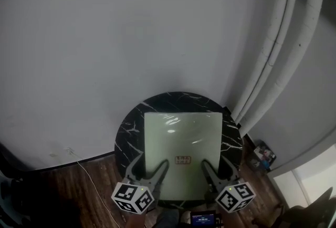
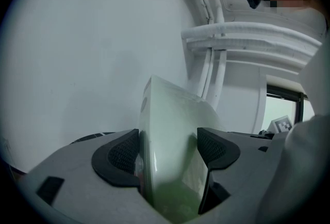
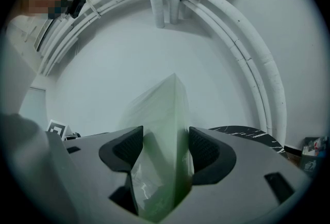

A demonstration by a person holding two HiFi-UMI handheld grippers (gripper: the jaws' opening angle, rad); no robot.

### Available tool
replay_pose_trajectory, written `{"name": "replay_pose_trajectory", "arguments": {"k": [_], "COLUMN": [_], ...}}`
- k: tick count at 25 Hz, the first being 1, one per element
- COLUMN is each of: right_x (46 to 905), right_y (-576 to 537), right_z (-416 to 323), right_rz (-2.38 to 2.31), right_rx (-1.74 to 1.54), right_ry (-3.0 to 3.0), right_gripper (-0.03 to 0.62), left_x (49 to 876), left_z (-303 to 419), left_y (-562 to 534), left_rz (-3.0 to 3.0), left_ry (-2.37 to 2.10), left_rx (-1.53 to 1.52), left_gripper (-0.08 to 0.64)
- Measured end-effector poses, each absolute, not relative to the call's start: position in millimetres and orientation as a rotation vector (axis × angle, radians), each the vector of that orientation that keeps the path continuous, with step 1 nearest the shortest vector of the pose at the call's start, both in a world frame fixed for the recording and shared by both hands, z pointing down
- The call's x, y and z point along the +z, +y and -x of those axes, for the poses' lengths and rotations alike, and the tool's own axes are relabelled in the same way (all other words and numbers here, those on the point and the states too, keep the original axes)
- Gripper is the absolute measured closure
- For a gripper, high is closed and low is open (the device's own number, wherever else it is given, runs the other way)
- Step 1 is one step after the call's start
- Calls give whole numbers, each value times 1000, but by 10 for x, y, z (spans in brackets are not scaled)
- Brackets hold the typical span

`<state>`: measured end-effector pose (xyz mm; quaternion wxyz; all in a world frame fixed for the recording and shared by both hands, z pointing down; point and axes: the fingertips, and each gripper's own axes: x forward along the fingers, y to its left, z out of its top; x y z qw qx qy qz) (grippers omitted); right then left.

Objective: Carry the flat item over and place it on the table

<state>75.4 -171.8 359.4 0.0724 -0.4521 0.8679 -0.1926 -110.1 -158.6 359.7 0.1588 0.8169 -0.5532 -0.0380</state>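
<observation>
Closest to the camera, down at the bottom edge of the head view, there's a small device with a lit screen (image 1: 203, 218), sitting between the two marker cubes (image 1: 133, 198) (image 1: 235, 196).

The left gripper (image 1: 151, 165) and right gripper (image 1: 218, 166) each have hold of the near edge of the flat item (image 1: 182, 143), one toward each near corner. It's a pale green square slab in shiny clear wrap, with a little red label near the front edge.

In the left gripper view, the left gripper (image 2: 167, 148) has its black ribbed pads (image 2: 124, 153) pressed in on both faces of the slab (image 2: 170, 114), so it's clamped on it. The right gripper view shows the same: the right gripper (image 3: 164, 148) is closed on the slab (image 3: 162, 109), with crinkled wrap showing low down between the jaws.

From above, the flat item sits right over a round black table with white marble veining (image 1: 126, 132) and covers most of the top, leaving dark rim all around. I honestly can't tell whether it's touching the top or just held over it. A bit of that rim also shows past the right gripper (image 3: 247, 131).

Under the table is dark wood flooring (image 1: 94, 185) with a thin white cable (image 1: 86, 172) trailing across it on the left. Behind everything is a plain white wall (image 1: 131, 38), and white pipes (image 1: 283, 43) run down it on the right.
</observation>
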Motion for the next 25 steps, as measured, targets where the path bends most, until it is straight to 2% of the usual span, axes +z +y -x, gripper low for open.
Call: {"name": "replay_pose_trajectory", "arguments": {"k": [25], "right_x": [4598], "right_y": [-2146], "right_z": [-628], "right_rz": [1471], "right_rx": [-863], "right_ry": [2590], "right_gripper": [351], "left_x": [4606], "left_z": [1229], "left_y": [-2083], "left_rz": [-2206], "left_ry": [-1471], "left_rx": [47], "left_gripper": [196]}}
